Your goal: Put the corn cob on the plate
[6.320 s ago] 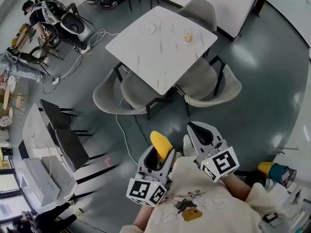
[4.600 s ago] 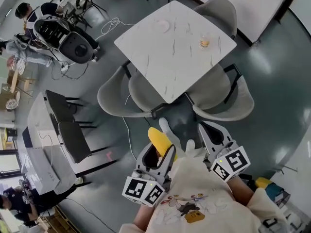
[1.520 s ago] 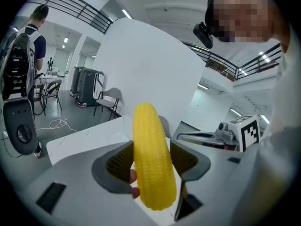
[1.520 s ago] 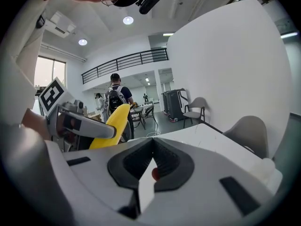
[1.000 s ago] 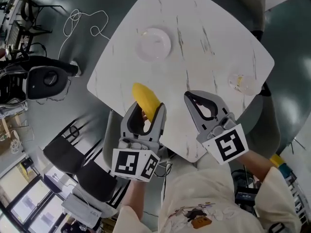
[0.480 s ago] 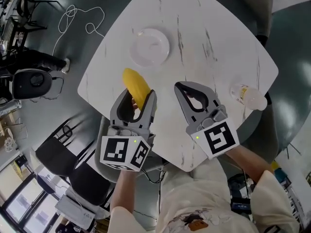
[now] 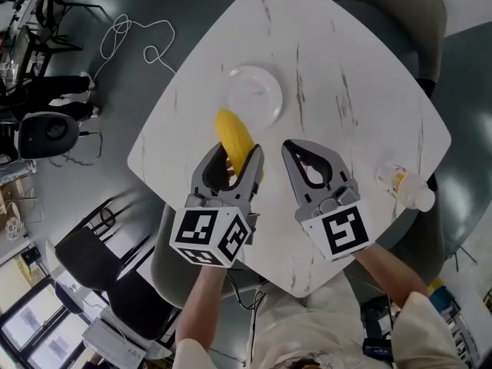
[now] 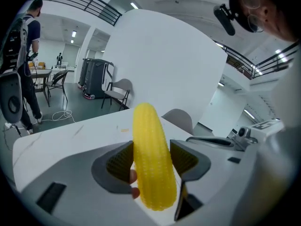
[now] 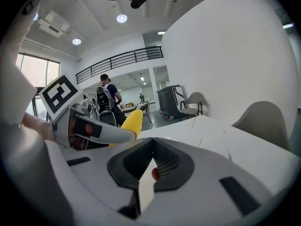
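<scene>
On the grey floor far left of the plate (image 7: 254, 98), past the table's left edge, lies a loose white cable (image 7: 142, 33). The table (image 7: 354, 60) is white with thin grey veins and sits corner-on in the head view; the plate lies closer to its left edge than to its right.

Just below and left of the plate, the left gripper (image 7: 237, 154) (image 8: 151, 159) has its jaws clamped on the corn cob (image 7: 233, 133) (image 8: 149, 149). The yellow cob stands out well past the jaw tips, and its far end reaches almost to the plate's near rim. The plate is bare and white, with bare tabletop all round it.

Below and right of the plate, the right gripper (image 7: 304, 146) (image 9: 153, 160) has its jaws pressed together with nothing between them. A strip of bare tabletop separates it from the left gripper. Far right of the plate, a clear bottle (image 7: 407, 191) with a yellow band rests right at the table's right edge. Up and right of the plate, a grey chair (image 7: 392, 6) is tucked against the far edge.

Each gripper's cube bears black-and-white square markers; the print on the bottle is too small to read.
</scene>
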A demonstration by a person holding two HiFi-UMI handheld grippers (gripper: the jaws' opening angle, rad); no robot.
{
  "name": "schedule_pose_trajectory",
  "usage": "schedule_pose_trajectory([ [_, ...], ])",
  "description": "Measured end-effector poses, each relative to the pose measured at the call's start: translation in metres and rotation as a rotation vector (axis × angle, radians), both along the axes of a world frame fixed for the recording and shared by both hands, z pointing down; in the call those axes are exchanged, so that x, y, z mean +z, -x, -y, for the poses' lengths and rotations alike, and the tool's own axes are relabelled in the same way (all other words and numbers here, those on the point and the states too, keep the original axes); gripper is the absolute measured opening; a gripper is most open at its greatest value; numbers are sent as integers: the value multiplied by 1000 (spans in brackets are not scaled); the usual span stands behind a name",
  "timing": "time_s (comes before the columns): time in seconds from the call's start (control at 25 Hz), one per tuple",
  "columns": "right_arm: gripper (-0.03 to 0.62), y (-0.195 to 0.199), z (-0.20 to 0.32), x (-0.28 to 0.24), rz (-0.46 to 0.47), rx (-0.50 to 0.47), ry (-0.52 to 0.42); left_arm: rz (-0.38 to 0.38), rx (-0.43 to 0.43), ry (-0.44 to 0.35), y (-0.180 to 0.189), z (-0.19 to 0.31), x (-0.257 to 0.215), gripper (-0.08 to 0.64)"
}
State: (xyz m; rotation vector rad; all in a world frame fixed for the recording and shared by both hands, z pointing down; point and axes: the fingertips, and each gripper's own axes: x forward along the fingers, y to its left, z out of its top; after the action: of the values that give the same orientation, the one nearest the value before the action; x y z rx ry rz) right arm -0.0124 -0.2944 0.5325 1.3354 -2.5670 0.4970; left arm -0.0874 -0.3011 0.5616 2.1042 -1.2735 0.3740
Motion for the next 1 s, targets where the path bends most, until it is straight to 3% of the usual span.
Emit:
schedule_pose_trajectory([
  [0.44, 5, 5, 24, 33, -47, 5, 11, -16, 0, 117, 0, 37, 48, 250],
  [1.0, 5, -10, 33, 48, -34, 49, 47, 73, 14, 244, -16, 79, 81, 250],
])
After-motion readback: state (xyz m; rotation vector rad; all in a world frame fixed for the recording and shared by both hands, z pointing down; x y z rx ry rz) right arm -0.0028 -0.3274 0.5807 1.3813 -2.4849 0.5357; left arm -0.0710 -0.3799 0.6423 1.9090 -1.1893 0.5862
